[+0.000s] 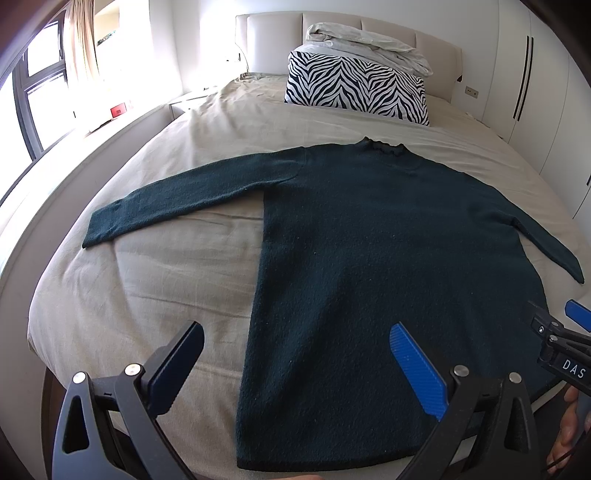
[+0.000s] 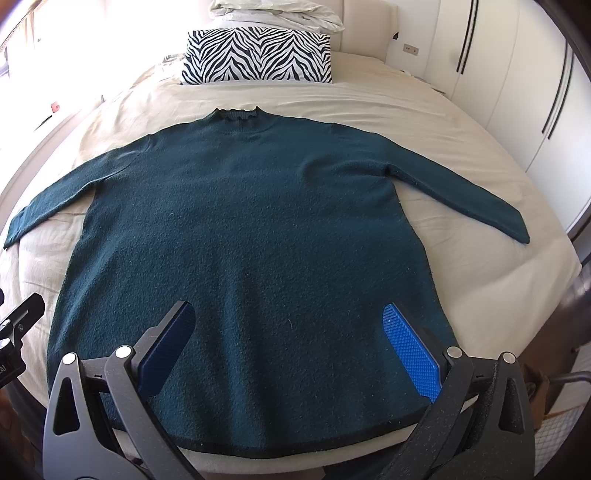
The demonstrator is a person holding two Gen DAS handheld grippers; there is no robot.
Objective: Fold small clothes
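Both tongs are spread wide and hold nothing. The left tongs [image 1: 295, 358] hover over the sweater's [image 1: 388, 258] lower left edge; the right tongs [image 2: 291, 332] hover above its hem, which their frames partly hide. The sweater lies flat on the bed [image 1: 147, 295], sleeves out, collar far. Beyond sits a zebra pillow [image 2: 258, 55] under crumpled bedding [image 2: 273, 13], cut off at the right view's top.
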